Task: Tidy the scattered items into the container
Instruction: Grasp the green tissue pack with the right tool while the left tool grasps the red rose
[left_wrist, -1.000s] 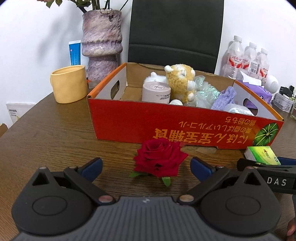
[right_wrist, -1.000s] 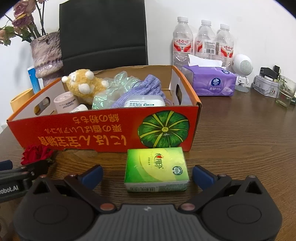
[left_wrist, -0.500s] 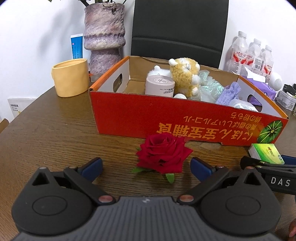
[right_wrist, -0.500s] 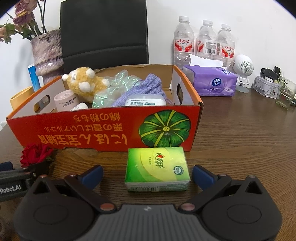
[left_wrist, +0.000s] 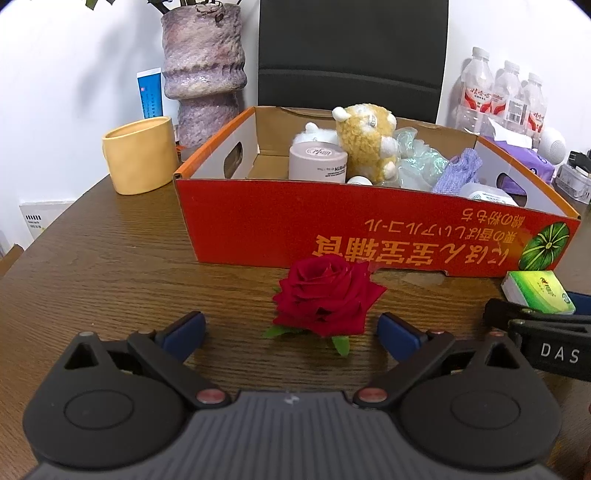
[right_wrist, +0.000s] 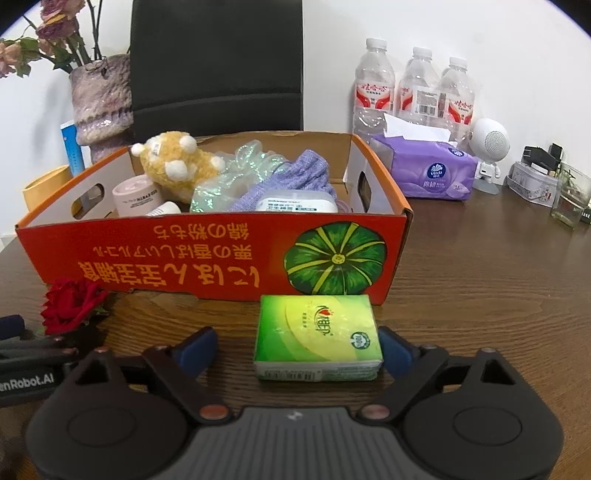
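The right hand-held gripper (right_wrist: 297, 347) had just narrowed around the green tissue pack (right_wrist: 318, 336), not yet clamping it; the left hand-held gripper (left_wrist: 291, 328) stood released around the rose (left_wrist: 325, 299). Both items lay before the red box (left_wrist: 369, 236). The soft pack could buckle and slip.

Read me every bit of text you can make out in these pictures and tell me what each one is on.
"DAS": on the right gripper, side casing.
"enRobot.AI", cut off at the edge: on the left gripper, side casing.
Upside-down yellow East Asian lettering: on the red box, front wall; I cannot transcribe it reliably.
Green tissue pack: red logo, too blurred.
Pink jar: print too small.
Purple tissue pack and water bottles: labels too small.
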